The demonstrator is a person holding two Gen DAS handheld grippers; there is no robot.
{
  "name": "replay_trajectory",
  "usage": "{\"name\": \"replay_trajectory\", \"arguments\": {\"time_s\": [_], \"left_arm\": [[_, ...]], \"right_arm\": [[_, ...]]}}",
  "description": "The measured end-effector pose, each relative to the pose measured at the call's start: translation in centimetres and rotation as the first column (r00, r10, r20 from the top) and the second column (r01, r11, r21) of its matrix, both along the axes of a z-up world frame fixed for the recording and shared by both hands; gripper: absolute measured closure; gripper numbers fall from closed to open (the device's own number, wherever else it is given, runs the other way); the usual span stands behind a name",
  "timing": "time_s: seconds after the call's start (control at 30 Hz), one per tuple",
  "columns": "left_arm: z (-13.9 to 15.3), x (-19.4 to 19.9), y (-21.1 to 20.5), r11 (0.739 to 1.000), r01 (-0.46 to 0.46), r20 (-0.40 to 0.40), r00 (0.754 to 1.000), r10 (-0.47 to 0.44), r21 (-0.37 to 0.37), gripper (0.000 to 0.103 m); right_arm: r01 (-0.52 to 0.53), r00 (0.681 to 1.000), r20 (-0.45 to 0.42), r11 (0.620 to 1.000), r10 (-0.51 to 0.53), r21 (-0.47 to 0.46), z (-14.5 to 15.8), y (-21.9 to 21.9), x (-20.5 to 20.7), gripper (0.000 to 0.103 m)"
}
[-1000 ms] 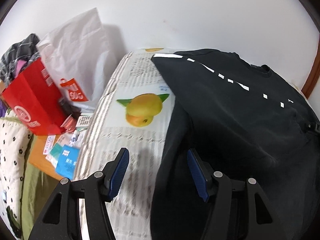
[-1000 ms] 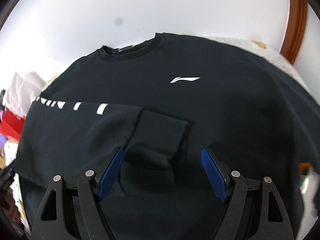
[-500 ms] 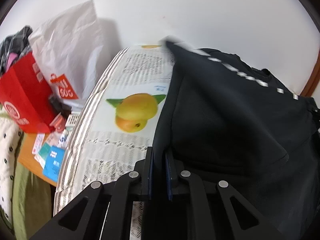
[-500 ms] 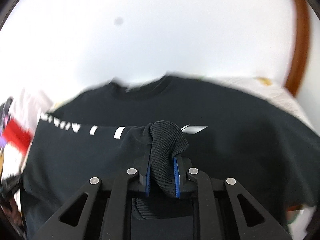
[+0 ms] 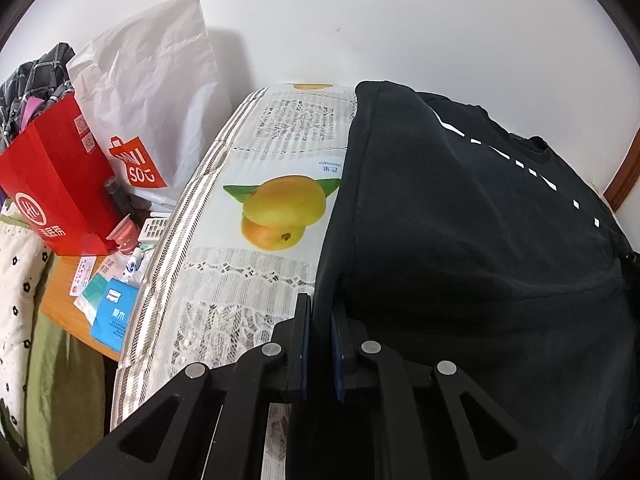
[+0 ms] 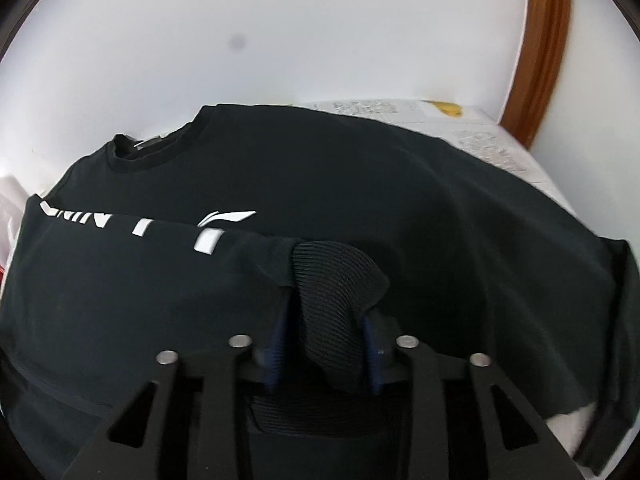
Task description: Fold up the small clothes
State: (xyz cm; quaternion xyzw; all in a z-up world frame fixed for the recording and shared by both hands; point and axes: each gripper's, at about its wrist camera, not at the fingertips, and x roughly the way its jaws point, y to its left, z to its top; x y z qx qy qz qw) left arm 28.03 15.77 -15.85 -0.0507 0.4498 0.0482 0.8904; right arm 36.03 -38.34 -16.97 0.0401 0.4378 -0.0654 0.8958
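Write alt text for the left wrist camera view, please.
The left gripper is shut on the edge of a black cotton sweatshirt lying on a mango-printed lace tablecloth. A red paper bag and white paper bag stand leftward.

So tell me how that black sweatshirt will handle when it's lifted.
Probably floppy: the black sweatshirt drapes in soft folds. The ribbed cuff bunches between the right tool, whose jaws are opening, so it may slip free. Likely light.
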Motion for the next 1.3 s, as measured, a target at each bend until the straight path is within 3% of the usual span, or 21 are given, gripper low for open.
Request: {"name": "replay_trajectory", "arguments": {"time_s": [0.27,0.53,0.8,0.9,1.0,1.07,1.13,1.2,1.3], "left_arm": [[0.6,-3.4,-0.2,0.999,-0.008,-0.012,1.000,0.008,-0.036,0.051],[0.4,-9.6,-1.5,0.999,0.026,-0.033,0.999,-0.026,-0.026,0.050],[-0.1,-15.8,-2.9,0.998,0.061,-0.048,0.997,-0.060,0.017,0.050],[0.0,-17.7,-3.3,0.998,0.068,-0.041,0.997,-0.068,-0.006,0.050],[-0.2,-18.7,-4.0,0.997,0.076,-0.025,0.997,-0.076,-0.004,0.057],[-0.3,-19.3,-4.8,0.995,0.092,-0.005,0.996,-0.091,0.025,0.074],[-0.3,-19.5,-5.2,0.995,0.103,-0.003,0.995,-0.103,0.016,0.093],[-0.2,-19.6,-5.3,0.996,0.090,-0.013,0.996,-0.090,0.019,0.095],[0.3,-20.4,-5.3,0.996,0.076,-0.018,0.997,-0.075,0.050,0.095]], "right_arm": [[-0.044,0.998,-0.051,0.997,0.040,-0.070,1.0,-1.2,-6.5,0.048],[-0.058,0.996,-0.071,0.993,0.051,-0.103,-0.1,-3.1,-16.5,0.037],[-0.079,0.992,-0.096,0.996,0.077,-0.027,-1.6,-4.2,-23.6,0.036],[-0.090,0.992,-0.088,0.996,0.089,-0.012,-2.2,-3.8,-25.9,0.036],[-0.087,0.994,-0.068,0.996,0.089,0.029,-2.5,-3.7,-27.6,0.036],[-0.090,0.995,-0.042,0.996,0.091,0.027,-2.8,-3.3,-28.4,0.041],[-0.109,0.994,-0.003,0.994,0.109,0.026,-2.9,-2.8,-29.0,0.064],[-0.112,0.994,0.018,0.994,0.112,0.011,-2.8,-2.2,-29.6,0.085],[-0.102,0.995,0.024,0.995,0.102,0.001,-2.6,-1.8,-30.1,0.089]]}}
